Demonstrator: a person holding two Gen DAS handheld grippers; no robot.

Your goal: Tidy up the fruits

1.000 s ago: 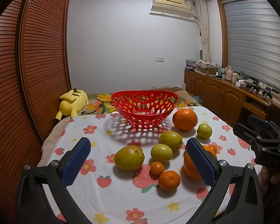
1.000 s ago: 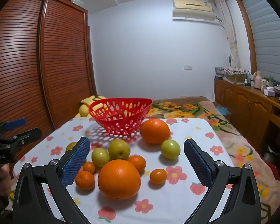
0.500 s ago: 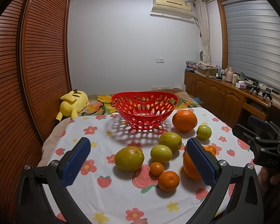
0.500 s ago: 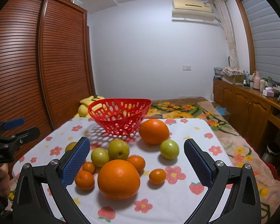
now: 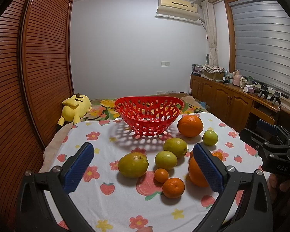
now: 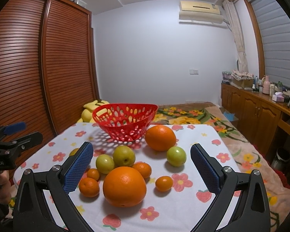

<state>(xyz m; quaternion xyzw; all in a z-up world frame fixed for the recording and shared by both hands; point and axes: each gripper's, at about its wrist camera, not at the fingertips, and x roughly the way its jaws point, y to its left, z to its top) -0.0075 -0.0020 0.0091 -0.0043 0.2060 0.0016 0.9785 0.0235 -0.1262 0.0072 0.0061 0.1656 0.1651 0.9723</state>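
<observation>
While both tools are hovering low over the table [image 5: 110, 203], nothing is sitting between their blue pads. The left hand-held gripper [image 5: 144, 166] is spread wide, and the right hand-held gripper [image 6: 141, 166] is spread wide too.

Ahead of the left hand-held gripper, between its two fingers, a yellow-green mango [image 5: 133, 165] is lying nearest, with a pale green fruit [image 5: 165, 159] just to its right and a bigger green fruit [image 5: 175, 147] behind that one. Two small tangerines [image 5: 173, 187] are resting closer to this tool, near its right finger. This right finger is partly hiding a big orange [image 5: 197, 176].

From the right wrist view, this same big orange [image 6: 124, 186] is sitting directly in front of the right hand-held gripper, between its fingers but not touching them. A tiny orange fruit [image 6: 164, 183] is lying just to its right, and a round green fruit [image 6: 176, 156] is farther ahead.

Beyond all the fruits, at the far part of the flowered tablecloth [image 6: 183, 208], the red basket [image 5: 149, 114] is standing upright with nothing seen inside. Another large orange [image 5: 190, 125] is lying just beside its right wall.
</observation>
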